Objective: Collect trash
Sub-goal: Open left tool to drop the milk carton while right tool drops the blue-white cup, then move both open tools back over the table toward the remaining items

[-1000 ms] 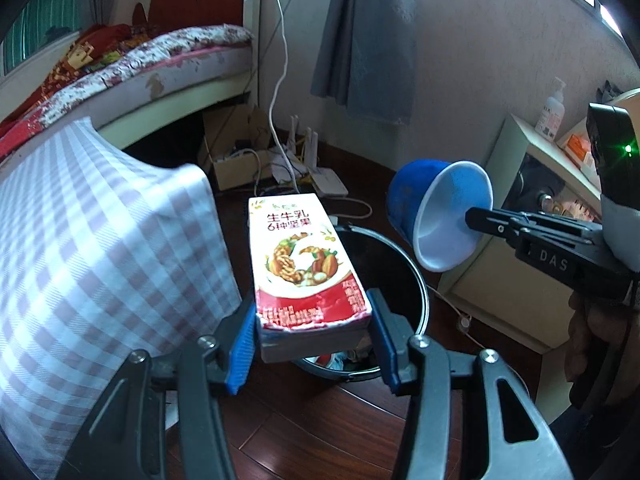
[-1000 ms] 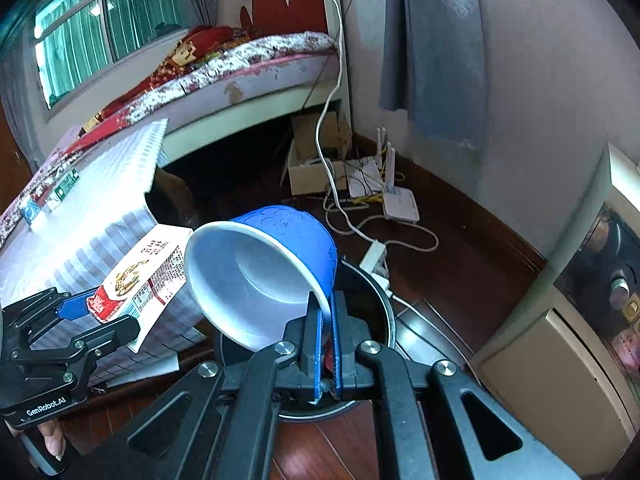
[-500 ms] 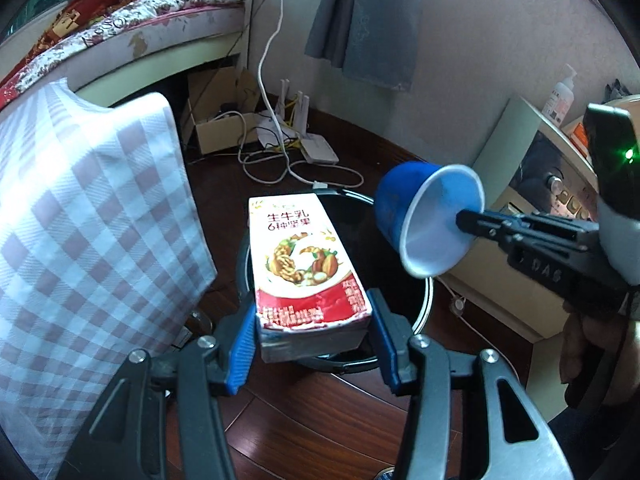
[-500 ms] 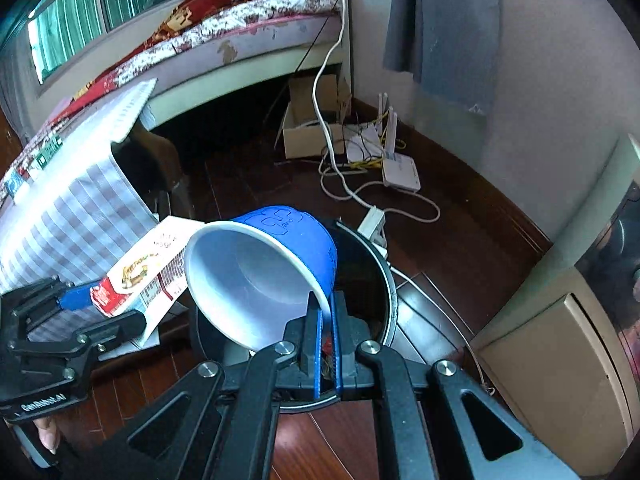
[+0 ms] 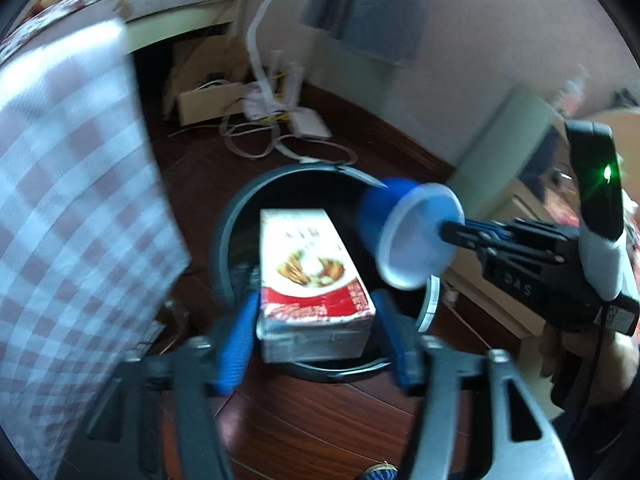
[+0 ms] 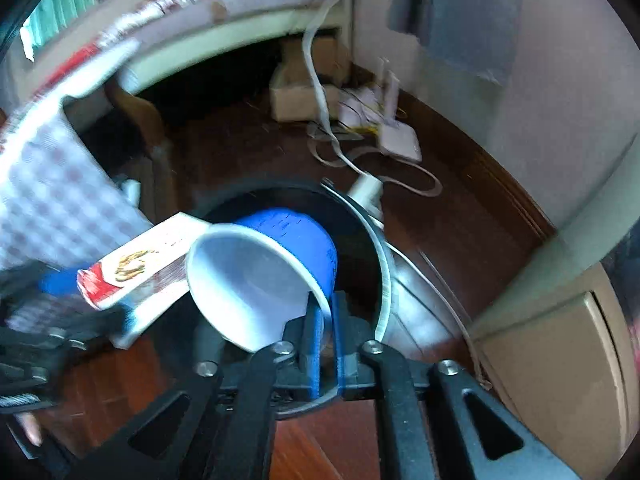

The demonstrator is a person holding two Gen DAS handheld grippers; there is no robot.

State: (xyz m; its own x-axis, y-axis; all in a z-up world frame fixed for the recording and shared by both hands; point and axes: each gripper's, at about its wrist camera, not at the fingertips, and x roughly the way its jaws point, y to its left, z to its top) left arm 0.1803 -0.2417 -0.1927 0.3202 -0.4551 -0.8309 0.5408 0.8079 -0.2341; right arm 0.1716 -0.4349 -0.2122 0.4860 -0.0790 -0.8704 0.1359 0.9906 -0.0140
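Both your grippers hovering over black bin (image 5: 236,240). Your left gripper (image 5: 312,344) jaws opening, carton (image 5: 312,276) between pads, gaps showing. Your right gripper (image 6: 325,344) jaws opening, blue cup (image 6: 276,264) rim between fingers, cup tilting ahead.

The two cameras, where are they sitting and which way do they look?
Left wrist: on the left gripper, looking down at the red-and-white carton over the round black bin; its opening jaws show.
Right wrist: on the right gripper, looking down at the blue paper cup; its opening jaws show.
Both show the carton, cup, bin and other gripper.
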